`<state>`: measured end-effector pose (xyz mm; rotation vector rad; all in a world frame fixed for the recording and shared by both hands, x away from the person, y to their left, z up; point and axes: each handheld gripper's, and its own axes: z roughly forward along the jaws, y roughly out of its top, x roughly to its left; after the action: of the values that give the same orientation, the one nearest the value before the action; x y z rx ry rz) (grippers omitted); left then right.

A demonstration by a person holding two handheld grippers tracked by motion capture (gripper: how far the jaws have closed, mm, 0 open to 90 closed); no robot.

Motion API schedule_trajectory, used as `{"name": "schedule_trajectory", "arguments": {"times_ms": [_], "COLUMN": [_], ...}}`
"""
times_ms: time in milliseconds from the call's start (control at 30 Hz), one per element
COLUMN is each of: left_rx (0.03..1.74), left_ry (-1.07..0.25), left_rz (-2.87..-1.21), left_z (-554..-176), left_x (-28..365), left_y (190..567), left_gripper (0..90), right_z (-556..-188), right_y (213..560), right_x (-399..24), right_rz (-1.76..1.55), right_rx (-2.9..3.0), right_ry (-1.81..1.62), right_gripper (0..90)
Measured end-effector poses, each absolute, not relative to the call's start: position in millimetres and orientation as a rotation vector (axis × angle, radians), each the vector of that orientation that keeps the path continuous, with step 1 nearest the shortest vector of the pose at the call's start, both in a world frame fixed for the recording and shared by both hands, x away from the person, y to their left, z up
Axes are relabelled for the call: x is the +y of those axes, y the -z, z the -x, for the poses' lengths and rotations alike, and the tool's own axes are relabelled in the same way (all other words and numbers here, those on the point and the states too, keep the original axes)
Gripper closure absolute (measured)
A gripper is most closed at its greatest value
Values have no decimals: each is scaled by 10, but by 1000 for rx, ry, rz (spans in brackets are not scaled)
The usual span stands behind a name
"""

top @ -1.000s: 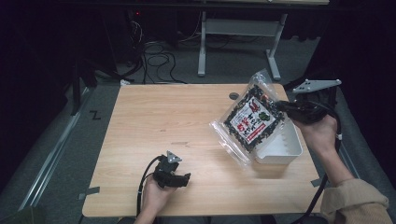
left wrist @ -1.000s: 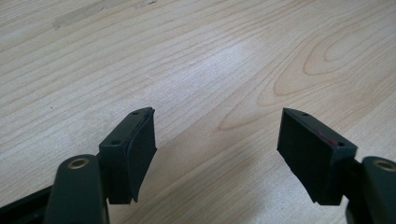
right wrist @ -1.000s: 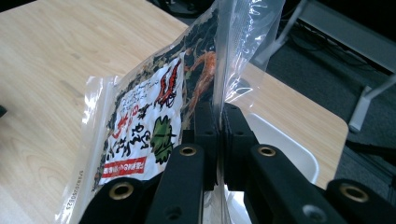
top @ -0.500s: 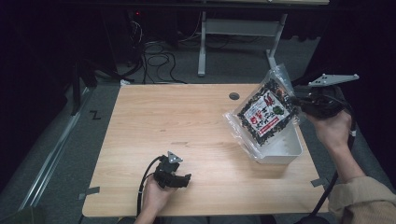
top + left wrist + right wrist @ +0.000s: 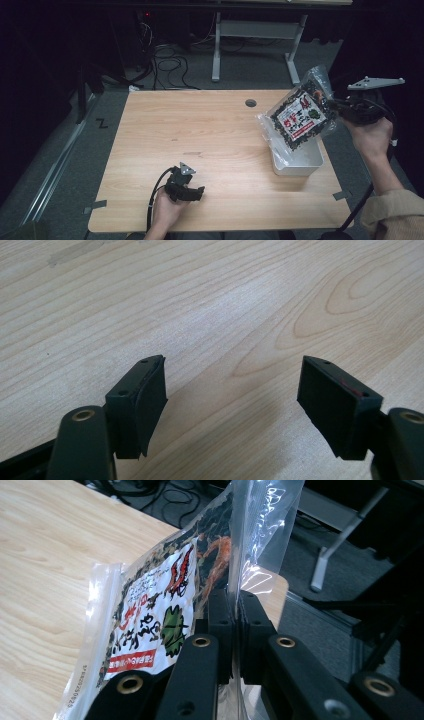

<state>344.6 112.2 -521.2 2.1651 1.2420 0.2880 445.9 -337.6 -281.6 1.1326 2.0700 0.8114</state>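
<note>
Nearest the person, the left gripper (image 5: 186,187) rests on the light wooden table (image 5: 200,130) with its jaws wide apart and nothing between them. Farther off at the right edge, the right gripper (image 5: 336,106) is pinched tight on the clear plastic bag of dark dried food with a red-and-white label (image 5: 299,116). The bag hangs tilted just above the white rectangular plastic bin (image 5: 296,157), long axis slanting down toward it, so I'd guess the drop goes down and left.

Table (image 5: 210,135) evenly lit, surroundings near black; glare on bag (image 5: 260,525) plastic (near jaws soft-focused).
</note>
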Motion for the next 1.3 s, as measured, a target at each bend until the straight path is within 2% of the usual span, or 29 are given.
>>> {"name": "schedule_trajectory", "arguments": {"times_ms": [500, 867, 1300], "left_rx": [1244, 1249, 1241], "left_ry": [-289, -286, -281], "left_rz": [-2165, -2163, -2168], "left_z": [-3444, -3447, -3446], "left_x": [1122, 1113, 1114], "left_y": [5213, 5226, 5223], "left_gripper": [282, 282, 288], "right_z": [-4403, -4461, -4542], "right_y": [2858, 3166, 3364], "right_x": [-3603, -3596, -3521], "right_rz": [-1166, -1169, -1168], "right_rx": [2014, 2052, 2091], "right_ry": [-729, -674, -633], "right_gripper": [876, 871, 860]}}
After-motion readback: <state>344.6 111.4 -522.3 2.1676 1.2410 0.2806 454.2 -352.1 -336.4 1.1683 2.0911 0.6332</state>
